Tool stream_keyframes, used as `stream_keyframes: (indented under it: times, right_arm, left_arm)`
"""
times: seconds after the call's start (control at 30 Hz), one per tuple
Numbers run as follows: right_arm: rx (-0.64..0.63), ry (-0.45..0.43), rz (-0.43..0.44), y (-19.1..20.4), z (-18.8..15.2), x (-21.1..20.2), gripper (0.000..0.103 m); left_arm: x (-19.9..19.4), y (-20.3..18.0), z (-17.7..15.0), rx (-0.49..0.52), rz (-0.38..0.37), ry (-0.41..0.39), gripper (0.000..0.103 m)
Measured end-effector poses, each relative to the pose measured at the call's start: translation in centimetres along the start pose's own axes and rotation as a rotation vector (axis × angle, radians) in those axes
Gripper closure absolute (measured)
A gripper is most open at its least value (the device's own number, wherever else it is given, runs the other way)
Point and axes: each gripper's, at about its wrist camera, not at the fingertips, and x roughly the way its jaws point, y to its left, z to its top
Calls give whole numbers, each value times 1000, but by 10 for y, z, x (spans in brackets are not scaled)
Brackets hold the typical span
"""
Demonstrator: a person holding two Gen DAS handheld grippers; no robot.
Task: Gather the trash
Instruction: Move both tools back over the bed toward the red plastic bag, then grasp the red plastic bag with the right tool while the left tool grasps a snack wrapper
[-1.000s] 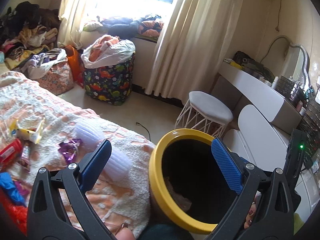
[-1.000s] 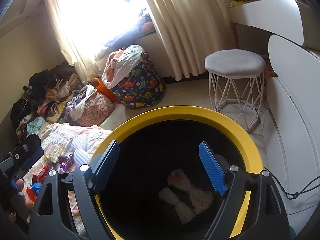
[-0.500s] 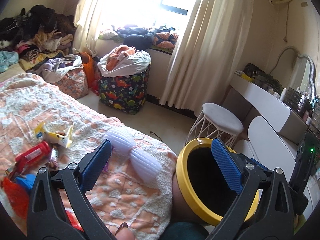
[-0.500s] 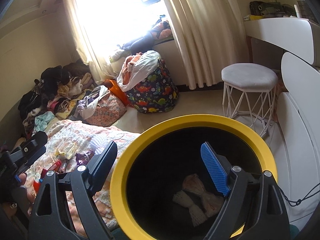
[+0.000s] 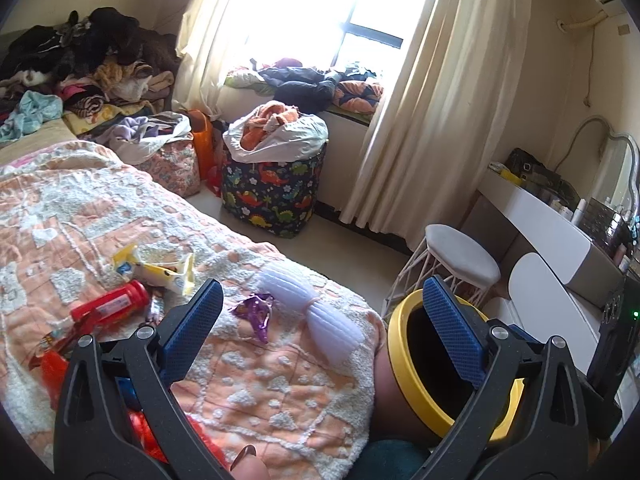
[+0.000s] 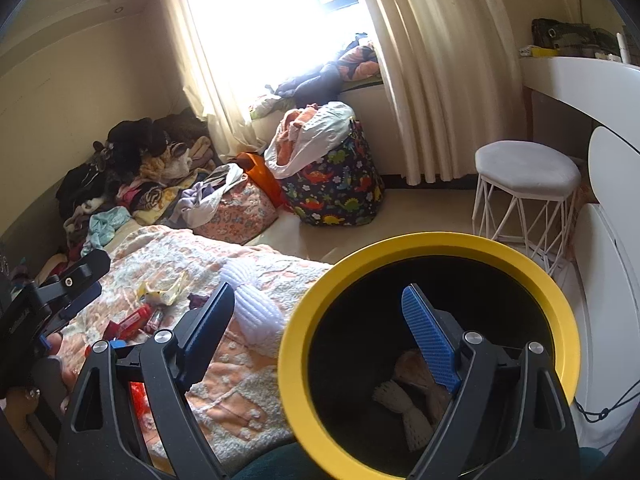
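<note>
Hovering wide apart and empty, the left gripper (image 5: pixel 320 320) faces a purple wrapper (image 5: pixel 256 314) and white foam net (image 5: pixel 316 312) on the bedspread (image 5: pixel 100 216); the right gripper (image 6: pixel 316 328), also spread, overhangs the yellow-rimmed bin (image 6: pixel 432 240) holding foam nets

L hand-held gripper (image 5: pixel 320 328) jaws wide apart, empty, R hand-held gripper (image 6: pixel 320 332) likewise, both angled downward

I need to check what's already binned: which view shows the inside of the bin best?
The right wrist view: it looks down into the bin, showing pale foam netting on its dark bottom. The left wrist view catches only part of the yellow rim behind a finger; the inside there is black.
</note>
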Motion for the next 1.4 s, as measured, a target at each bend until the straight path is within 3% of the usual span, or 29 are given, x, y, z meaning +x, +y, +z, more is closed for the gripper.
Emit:
stream_keyframes:
  times: [0.6, 1.4]
  right_arm:
    - [-125, -4, 142, 68, -14, -10, 16]
    - [-320, 126, 284, 155, -51, -1, 13]
  left_arm:
    - [-27, 46, 6, -41, 95, -55, 11]
    - [-58, 136, 0, -154, 248, -70, 11]
